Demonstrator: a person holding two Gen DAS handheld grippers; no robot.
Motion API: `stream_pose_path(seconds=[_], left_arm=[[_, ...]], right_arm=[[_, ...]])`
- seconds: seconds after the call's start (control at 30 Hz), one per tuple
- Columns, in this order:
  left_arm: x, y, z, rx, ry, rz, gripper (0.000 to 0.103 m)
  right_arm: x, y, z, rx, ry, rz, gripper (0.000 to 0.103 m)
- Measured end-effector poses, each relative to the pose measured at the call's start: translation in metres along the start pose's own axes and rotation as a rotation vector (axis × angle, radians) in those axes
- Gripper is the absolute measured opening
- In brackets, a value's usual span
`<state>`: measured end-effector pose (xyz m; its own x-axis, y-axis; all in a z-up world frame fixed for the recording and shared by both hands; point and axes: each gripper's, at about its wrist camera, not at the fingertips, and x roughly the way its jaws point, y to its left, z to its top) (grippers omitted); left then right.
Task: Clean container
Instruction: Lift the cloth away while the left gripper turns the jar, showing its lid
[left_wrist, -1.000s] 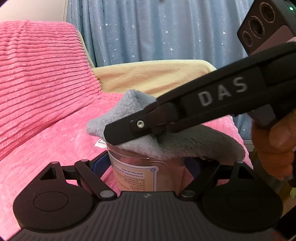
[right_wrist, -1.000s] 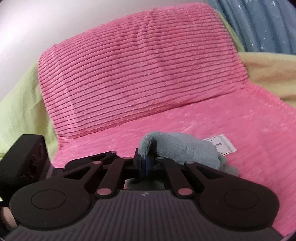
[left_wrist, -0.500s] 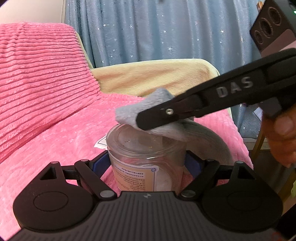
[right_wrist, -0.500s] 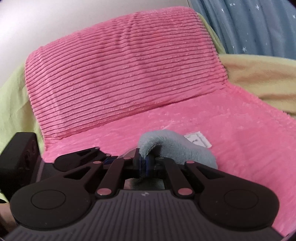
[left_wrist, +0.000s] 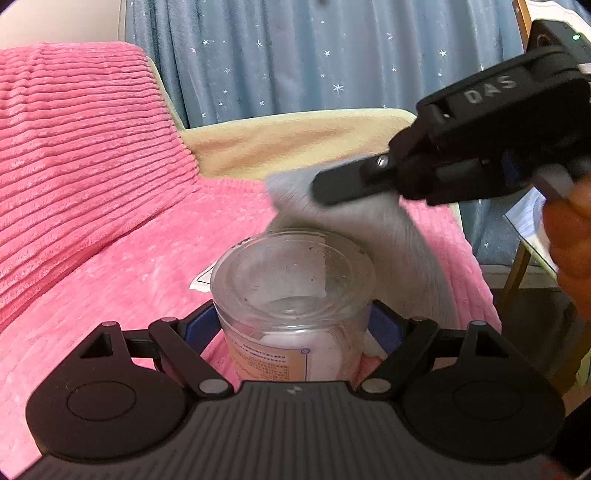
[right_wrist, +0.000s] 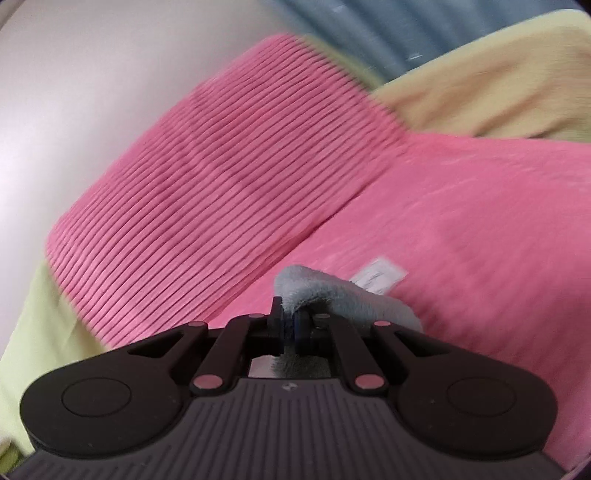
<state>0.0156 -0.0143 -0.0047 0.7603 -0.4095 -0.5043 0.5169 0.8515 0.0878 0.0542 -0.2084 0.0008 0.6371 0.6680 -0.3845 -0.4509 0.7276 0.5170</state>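
Between the left gripper (left_wrist: 293, 328) fingers sits the clear jar (left_wrist: 291, 295), clamped above a pink blanket (left_wrist: 129, 266); at two o'clock, the right gripper (right_wrist: 289, 325) pinches a grey cloth (left_wrist: 373, 225).

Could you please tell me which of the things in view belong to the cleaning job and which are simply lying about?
Part of the job:
- clear container, held between the left gripper's jaws
- grey cloth, pinched in the right gripper

Just lying about:
- pink blanket
- ribbed pink cushion
- white tag on the blanket
- star-patterned blue curtain
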Motion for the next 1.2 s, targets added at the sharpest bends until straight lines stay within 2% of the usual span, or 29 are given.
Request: stream_pose_path(seconds=[0.27, 0.47, 0.6, 0.87, 1.03, 1.2], left_arm=[[-0.028, -0.001, 0.002, -0.006, 0.085, -0.04, 0.085], [-0.049, 0.001, -0.004, 0.014, 0.195, -0.074, 0.085], [-0.058, 0.001, -0.001, 0.029, 0.24, -0.087, 0.085], [-0.062, 0.0, 0.016, -0.048, 0.284, -0.126, 0.091], [-0.043, -0.009, 0.024, 0.072, 0.441, -0.116, 0.091], [-0.022, -0.012, 0.038, 0.151, 0.569, -0.147, 0.091]], right_arm=[[-0.005, -0.018, -0.002, 0.117, -0.043, -0.038, 0.003], [-0.009, -0.032, -0.003, 0.204, -0.075, -0.067, 0.003], [-0.006, -0.029, -0.005, 0.184, -0.08, -0.082, 0.003], [-0.006, -0.029, -0.007, 0.209, -0.089, -0.076, 0.003], [-0.007, -0.028, -0.006, 0.208, -0.092, -0.075, 0.003], [-0.008, -0.027, -0.005, 0.206, -0.094, -0.075, 0.003]])
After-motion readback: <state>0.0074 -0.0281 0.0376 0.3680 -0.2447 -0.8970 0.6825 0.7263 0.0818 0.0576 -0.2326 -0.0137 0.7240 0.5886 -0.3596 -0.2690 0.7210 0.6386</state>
